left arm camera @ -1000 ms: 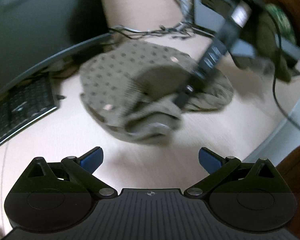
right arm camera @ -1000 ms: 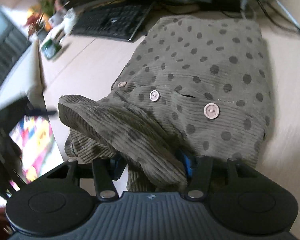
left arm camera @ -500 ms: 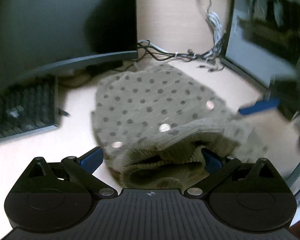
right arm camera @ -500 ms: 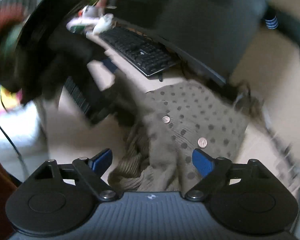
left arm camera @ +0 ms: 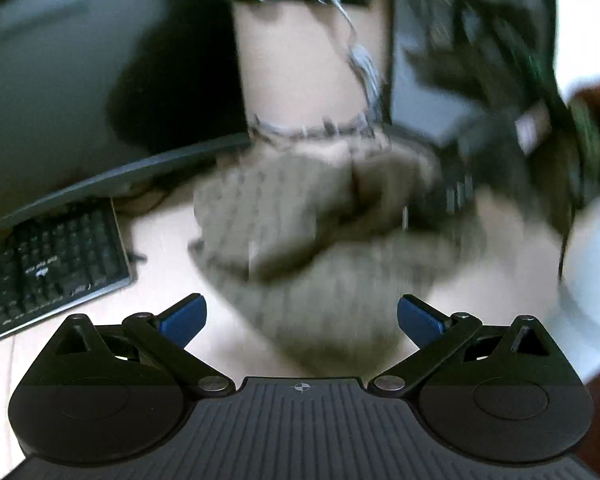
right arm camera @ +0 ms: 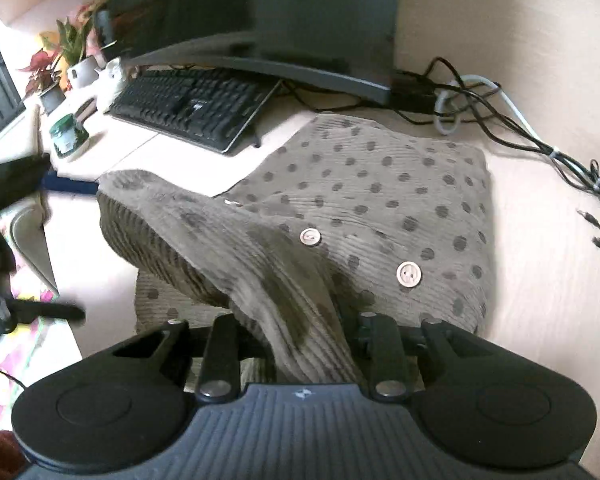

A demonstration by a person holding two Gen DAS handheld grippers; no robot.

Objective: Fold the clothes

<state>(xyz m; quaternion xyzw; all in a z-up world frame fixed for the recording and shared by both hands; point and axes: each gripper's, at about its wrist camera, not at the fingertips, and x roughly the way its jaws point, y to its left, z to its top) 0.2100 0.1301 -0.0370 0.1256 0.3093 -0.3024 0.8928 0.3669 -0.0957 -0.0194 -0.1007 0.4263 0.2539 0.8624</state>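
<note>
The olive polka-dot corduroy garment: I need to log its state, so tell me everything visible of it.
The olive polka-dot corduroy garment is ribbed, dark-spotted and has pale round buttons. It lies partly folded on the pale desk, before the black keyboard. The right gripper is closing on a raised fold; the left gripper is open, clear of it.

Office or home-office desk. A monitor stands over a black keyboard, with cables behind. Potted plants sit at the desk's edge.
</note>
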